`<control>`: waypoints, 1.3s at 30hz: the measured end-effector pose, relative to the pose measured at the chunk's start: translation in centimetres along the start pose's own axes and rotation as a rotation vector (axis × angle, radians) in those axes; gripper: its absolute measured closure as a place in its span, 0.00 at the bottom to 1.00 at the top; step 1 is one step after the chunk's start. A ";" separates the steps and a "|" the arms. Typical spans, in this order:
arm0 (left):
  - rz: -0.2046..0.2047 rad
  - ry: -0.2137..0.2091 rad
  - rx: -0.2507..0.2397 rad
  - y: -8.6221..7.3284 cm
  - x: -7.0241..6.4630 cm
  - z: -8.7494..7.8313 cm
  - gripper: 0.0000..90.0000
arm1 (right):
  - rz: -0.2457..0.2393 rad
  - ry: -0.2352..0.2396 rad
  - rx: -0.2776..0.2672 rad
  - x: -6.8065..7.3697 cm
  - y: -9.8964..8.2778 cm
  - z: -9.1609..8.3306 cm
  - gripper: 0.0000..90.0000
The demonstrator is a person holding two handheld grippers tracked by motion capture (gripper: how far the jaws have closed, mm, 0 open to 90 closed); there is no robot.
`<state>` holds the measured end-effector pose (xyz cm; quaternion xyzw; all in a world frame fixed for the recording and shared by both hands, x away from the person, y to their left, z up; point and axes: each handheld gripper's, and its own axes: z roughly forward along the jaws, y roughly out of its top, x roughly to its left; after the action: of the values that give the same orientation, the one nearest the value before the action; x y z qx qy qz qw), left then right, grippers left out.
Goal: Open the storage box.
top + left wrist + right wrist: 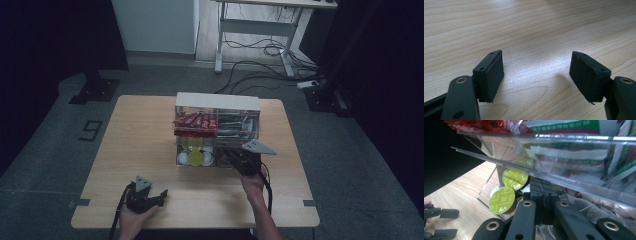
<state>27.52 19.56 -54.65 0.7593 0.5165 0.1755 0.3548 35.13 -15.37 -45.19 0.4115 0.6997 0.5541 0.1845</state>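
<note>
Now right claw (543, 202) shut, inside clear organizer (564, 138)

Right gripper (543, 202) jaws shut inside clear organizer (564, 138) lower shelf, beside yellow-lidded capsules (502, 200); tea bags (589, 207) right.

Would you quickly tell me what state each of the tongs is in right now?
Left tongs: open, nothing between them, resting over the bare wooden table.
Right tongs: shut, reaching into the clear organizer's lower tier; whether they hold anything cannot be told.
</note>
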 end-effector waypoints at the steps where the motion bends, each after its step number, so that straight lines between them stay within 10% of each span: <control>1: 0.000 0.000 0.000 0.0 0.0 0.0 0.31 | 0.000 0.000 0.000 0.0 0.0 0.0 0.99; 16: 0.005 0.011 -0.002 0.6 -0.1 -0.5 0.30 | 0.027 0.025 -0.006 -1.0 0.2 0.7 0.99; 39: 0.047 -0.019 -0.090 7.0 -3.8 -1.8 0.30 | 0.048 0.034 -0.016 -1.8 0.0 0.4 0.99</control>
<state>29.43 15.22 -47.94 0.7560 0.4868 0.1997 0.3893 36.44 -16.54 -45.68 0.4169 0.6883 0.5709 0.1625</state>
